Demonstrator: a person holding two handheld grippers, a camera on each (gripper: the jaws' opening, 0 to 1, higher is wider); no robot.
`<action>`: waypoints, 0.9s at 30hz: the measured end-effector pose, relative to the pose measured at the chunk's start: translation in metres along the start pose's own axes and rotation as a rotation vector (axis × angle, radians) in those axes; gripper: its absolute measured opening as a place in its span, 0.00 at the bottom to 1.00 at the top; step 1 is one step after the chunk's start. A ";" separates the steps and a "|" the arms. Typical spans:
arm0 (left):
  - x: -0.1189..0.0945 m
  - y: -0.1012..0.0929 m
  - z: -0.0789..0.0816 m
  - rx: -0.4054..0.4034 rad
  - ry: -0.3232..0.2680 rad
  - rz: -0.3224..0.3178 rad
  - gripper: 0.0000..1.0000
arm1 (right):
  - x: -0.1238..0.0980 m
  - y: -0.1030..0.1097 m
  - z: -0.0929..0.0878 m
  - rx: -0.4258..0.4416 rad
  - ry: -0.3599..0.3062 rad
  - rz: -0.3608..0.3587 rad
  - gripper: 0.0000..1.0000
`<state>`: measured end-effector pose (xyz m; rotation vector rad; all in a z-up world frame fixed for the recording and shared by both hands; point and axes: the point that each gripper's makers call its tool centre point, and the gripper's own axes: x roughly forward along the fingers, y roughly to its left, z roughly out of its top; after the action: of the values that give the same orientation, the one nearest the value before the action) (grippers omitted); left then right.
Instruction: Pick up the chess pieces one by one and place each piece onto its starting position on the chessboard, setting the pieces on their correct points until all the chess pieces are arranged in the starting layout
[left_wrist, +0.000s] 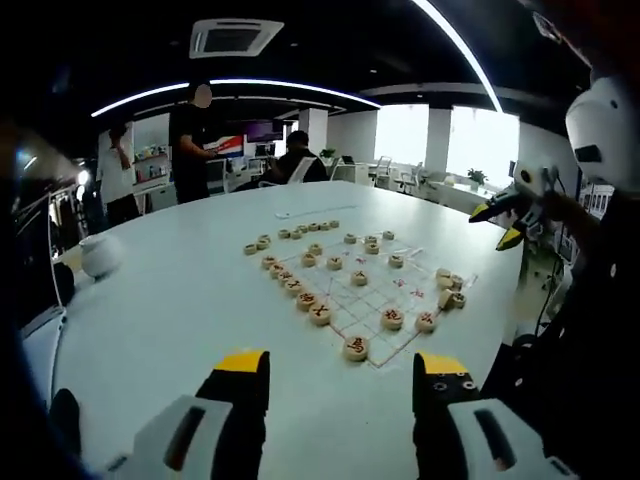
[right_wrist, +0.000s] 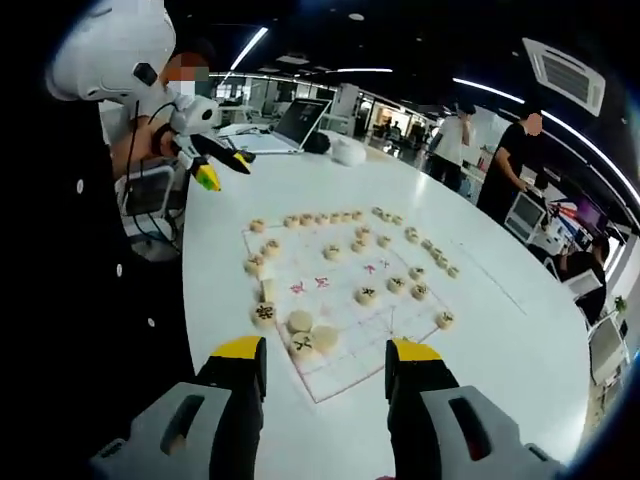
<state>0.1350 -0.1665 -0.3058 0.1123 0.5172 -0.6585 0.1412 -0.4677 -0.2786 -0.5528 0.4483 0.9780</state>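
Both grippers, left gripper (left_wrist: 342, 372) and right gripper (right_wrist: 325, 360), hover with fingers spread and empty over the white worktop (left_wrist: 180, 290), where the chessboard (right_wrist: 345, 300) lies with chess pieces (right_wrist: 300, 322) scattered across it.

tan chess pieces (left_wrist: 355, 347) on a red-lined white chessboard (left_wrist: 372, 298).

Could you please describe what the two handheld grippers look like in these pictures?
Each gripper has two black jaws capped with yellow tips, rising from pale grey housings with dark slots. That holds for the left gripper and the right gripper. Seen from across the white table, the fingertips also look yellow over black.
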 end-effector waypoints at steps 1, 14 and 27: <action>0.000 -0.001 0.000 0.000 0.000 -0.002 0.59 | 0.001 0.001 0.002 -0.005 -0.001 0.005 0.48; -0.004 -0.009 -0.009 -0.020 -0.003 -0.016 0.59 | 0.030 0.021 0.018 -0.102 0.022 0.115 0.47; -0.017 -0.008 -0.023 -0.068 -0.012 -0.005 0.59 | 0.080 0.059 0.021 -0.188 0.083 0.284 0.40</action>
<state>0.1090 -0.1574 -0.3171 0.0430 0.5276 -0.6452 0.1313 -0.3762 -0.3230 -0.7139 0.5217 1.2812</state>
